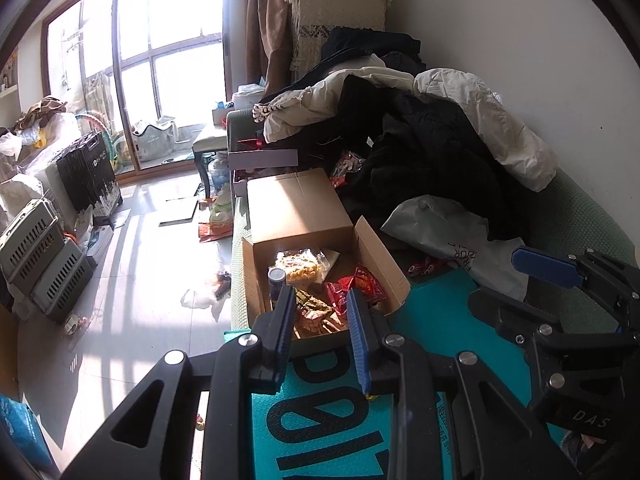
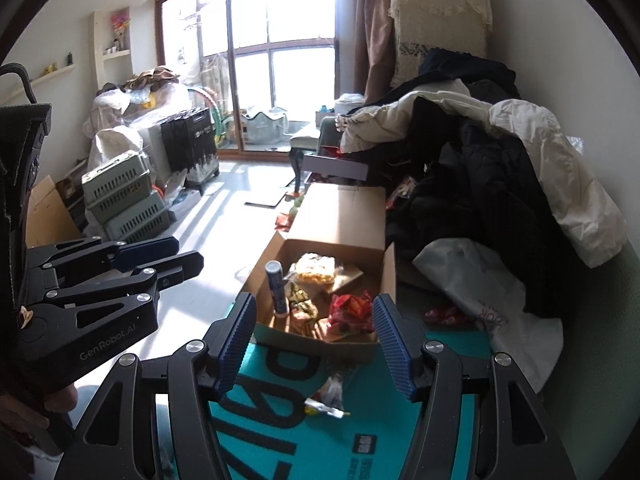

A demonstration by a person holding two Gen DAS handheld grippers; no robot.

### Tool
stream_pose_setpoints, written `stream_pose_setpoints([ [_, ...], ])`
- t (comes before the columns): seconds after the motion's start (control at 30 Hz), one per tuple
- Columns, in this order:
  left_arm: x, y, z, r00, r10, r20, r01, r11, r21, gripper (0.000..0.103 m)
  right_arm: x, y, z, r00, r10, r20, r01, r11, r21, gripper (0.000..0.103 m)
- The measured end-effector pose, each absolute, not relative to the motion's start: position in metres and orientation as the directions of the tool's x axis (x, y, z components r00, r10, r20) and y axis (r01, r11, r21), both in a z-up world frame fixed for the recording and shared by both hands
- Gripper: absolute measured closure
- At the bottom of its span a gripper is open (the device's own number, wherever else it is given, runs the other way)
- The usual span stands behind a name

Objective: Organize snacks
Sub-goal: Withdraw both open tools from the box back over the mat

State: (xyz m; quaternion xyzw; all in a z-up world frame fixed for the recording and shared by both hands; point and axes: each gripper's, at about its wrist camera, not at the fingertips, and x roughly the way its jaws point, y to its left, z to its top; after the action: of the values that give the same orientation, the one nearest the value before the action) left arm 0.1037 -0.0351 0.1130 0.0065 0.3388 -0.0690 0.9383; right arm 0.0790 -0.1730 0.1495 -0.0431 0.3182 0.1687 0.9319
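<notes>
At the left edge of the right wrist view, the left tongs (image 2: 188, 251) hang over the bright floor (image 2: 224, 216) beside the sofa (image 2: 592, 340). Their pads are drawn close together with nothing caught between them. Next along stands the open cardboard box (image 2: 316, 345), its flap folded away toward the window. A blue tube (image 2: 276, 280) stands upright at the box's left wall, with a bag of yellow puffs (image 2: 316, 270) and red packets (image 2: 352, 308) heaped to its right, so most of the snacks are already inside. In front of the box, on the teal mat (image 2: 372, 412), lies a small loose wrapper (image 2: 328, 398). It is blurred, but its long axis seems to run roughly left to right, across the line the tongs point along. The right tongs (image 2: 314, 308) hang directly over it, spread wide and holding nothing, with the wrapper low in the gap between their two arms. That makes the right hand plainly the nearer one. The wrapper lies short of the pad tips, toward the camera, so I judge that the right tongs would have to draw back and dip to straddle it. Further right, another red packet (image 2: 444, 314) lies on the sofa just outside the box's right wall, beside a white plastic bag (image 2: 472, 280) and beneath the clothes pile (image 2: 480, 168). It too sits on the right hand's side.
</notes>
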Motion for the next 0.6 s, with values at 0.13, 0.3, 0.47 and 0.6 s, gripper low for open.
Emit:
stream_pose_setpoints([
  [0.13,0.096,-0.033,0.093,0.735,-0.139,-0.663,0.136,0.989,-0.056,0.077,0.071,-0.171,0.131,0.714,0.292,-0.636,-0.334,0.941,0.056,0.042],
  [0.3,0.085,-0.031,0.067,0.703,-0.156,-0.694,0.139,0.987,-0.080,0.077,0.062,-0.170,0.101,0.671,0.291,-0.682,-0.318,0.944,0.089,0.042],
  [0.47,0.080,-0.031,0.041,0.663,-0.156,-0.732,0.138,0.987,-0.086,0.077,0.055,-0.172,0.071,0.634,0.281,-0.720,-0.297,0.949,0.108,0.043],
  [0.6,0.079,-0.032,0.018,0.622,-0.166,-0.765,0.133,0.986,-0.106,0.078,0.050,-0.176,0.048,0.609,0.277,-0.743,-0.286,0.951,0.120,0.042],
])
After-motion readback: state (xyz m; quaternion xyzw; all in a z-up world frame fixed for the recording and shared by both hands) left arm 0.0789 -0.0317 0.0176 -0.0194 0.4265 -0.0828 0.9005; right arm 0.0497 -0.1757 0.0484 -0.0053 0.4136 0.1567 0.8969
